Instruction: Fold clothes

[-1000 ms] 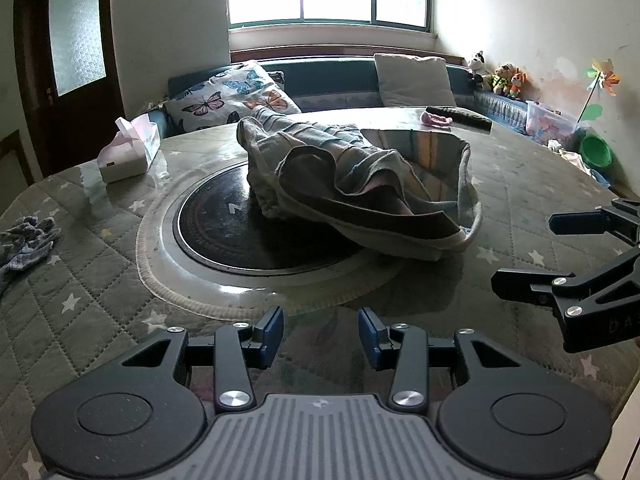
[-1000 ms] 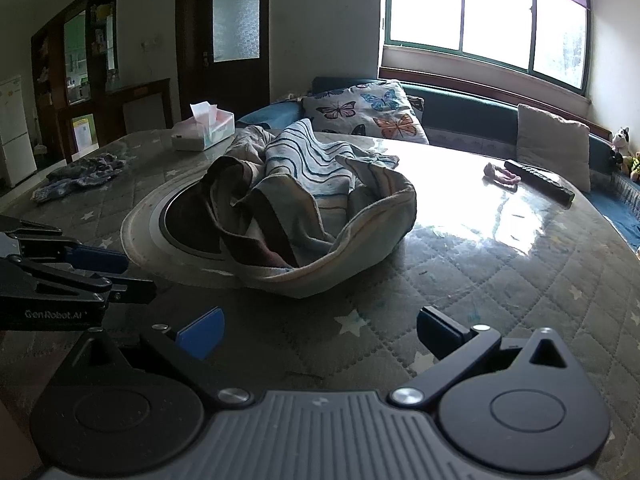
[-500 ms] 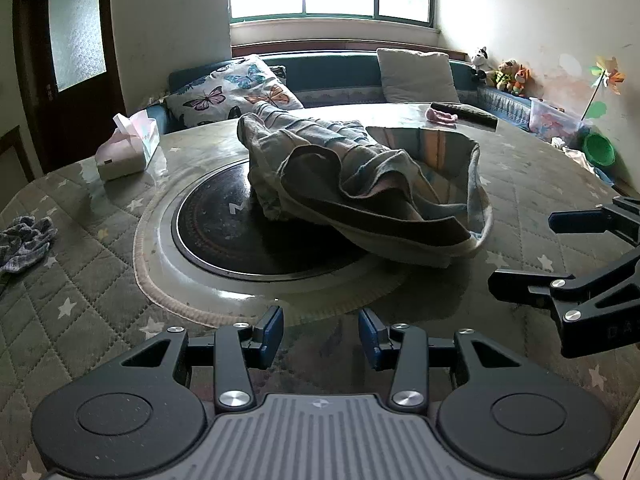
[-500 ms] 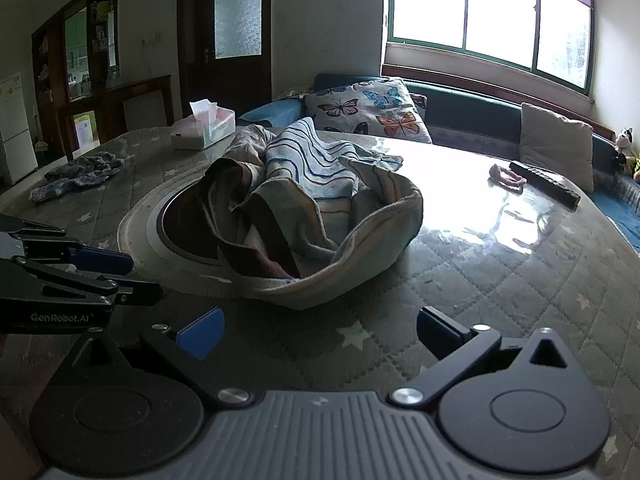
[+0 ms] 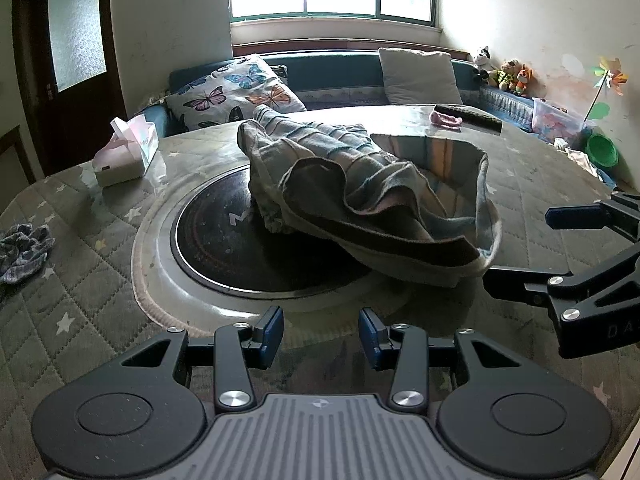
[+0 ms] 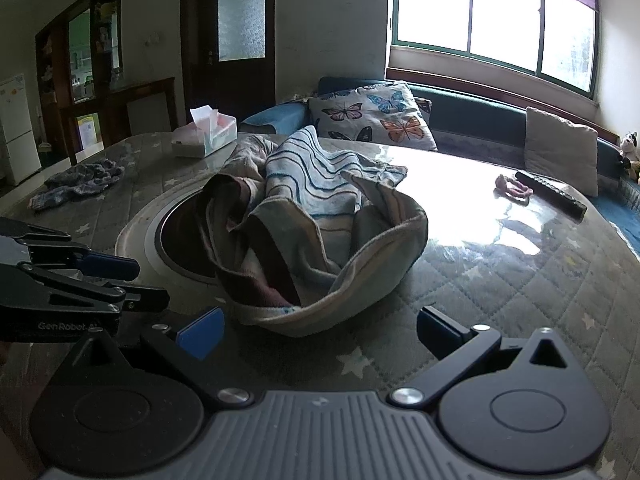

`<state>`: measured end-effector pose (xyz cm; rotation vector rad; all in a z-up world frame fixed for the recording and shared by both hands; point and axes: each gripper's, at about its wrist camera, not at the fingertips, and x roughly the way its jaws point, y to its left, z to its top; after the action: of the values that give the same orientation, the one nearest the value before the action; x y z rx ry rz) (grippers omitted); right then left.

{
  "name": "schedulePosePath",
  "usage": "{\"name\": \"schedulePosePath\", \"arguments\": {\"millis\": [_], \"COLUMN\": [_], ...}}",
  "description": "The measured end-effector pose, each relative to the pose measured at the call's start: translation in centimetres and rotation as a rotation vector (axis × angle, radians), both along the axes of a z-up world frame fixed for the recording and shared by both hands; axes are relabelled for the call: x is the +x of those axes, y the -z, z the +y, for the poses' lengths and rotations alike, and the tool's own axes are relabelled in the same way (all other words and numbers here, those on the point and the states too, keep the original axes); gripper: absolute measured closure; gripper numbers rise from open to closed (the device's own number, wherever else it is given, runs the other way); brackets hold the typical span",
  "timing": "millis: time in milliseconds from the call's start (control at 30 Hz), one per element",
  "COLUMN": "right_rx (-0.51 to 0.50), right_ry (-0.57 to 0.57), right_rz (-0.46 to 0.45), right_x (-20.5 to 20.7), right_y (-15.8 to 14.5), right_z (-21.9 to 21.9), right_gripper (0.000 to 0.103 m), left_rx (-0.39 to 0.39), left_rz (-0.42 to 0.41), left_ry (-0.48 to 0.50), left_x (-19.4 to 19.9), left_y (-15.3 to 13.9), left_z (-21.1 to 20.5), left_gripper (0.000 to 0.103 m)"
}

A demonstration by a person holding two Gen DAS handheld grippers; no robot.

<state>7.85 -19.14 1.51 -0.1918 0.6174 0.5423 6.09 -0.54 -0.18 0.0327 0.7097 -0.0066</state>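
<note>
A crumpled striped garment [image 5: 360,192] [image 6: 316,224] lies heaped on the round table, partly over the dark glass turntable [image 5: 224,240]. My left gripper [image 5: 320,332] is open, low over the table's near edge, a short way in front of the heap, with nothing between its fingers. My right gripper [image 6: 320,328] is open wide, its fingertips just short of the garment's near hem. Each gripper shows in the other's view: the right gripper [image 5: 532,244] at the right edge, the left gripper [image 6: 136,284] at the left edge.
A tissue box [image 5: 124,152] stands at the table's back left. A small grey-blue cloth [image 5: 24,252] lies at the left edge. A remote [image 6: 552,196] and a pink item [image 6: 514,190] lie at the far right. A sofa with cushions [image 5: 236,96] runs behind the table.
Both grippers have moved forward toward the garment, which looks larger and nearer now. Both stay open and the garment has not moved.
</note>
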Motion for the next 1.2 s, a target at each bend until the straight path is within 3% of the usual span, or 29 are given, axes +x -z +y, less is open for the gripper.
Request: {"name": "schedulePosePath", "arguments": {"millis": [500, 700, 900, 1200], "right_rx": [-0.015, -0.056, -0.113, -0.146], "right_ry": [-0.004, 0.005, -0.004, -0.021], "right_rz": [-0.051, -0.061, -0.057, -0.032], "right_x": [3.8, 7.6, 11.3, 14.2], "right_y": [-2.3, -3.1, -2.5, -1.3], "right_z": [0.8, 1.8, 3.3, 4.1], "right_gripper": [0.002, 0.012, 0.023, 0.052], "left_rx": [-0.031, -0.04, -0.107, -0.204], "left_rz": [-0.031, -0.064, -0.066, -0.051], "left_ry": [-0.038, -0.058, -0.056, -0.115], "left_x": [2.7, 5.3, 9.1, 15.4], "left_y": [-2.1, -3.7, -4.8, -4.9], "left_z": [2.4, 3.9, 5.8, 8.3], "left_gripper": [0.059, 0.059, 0.059, 0.059]}}
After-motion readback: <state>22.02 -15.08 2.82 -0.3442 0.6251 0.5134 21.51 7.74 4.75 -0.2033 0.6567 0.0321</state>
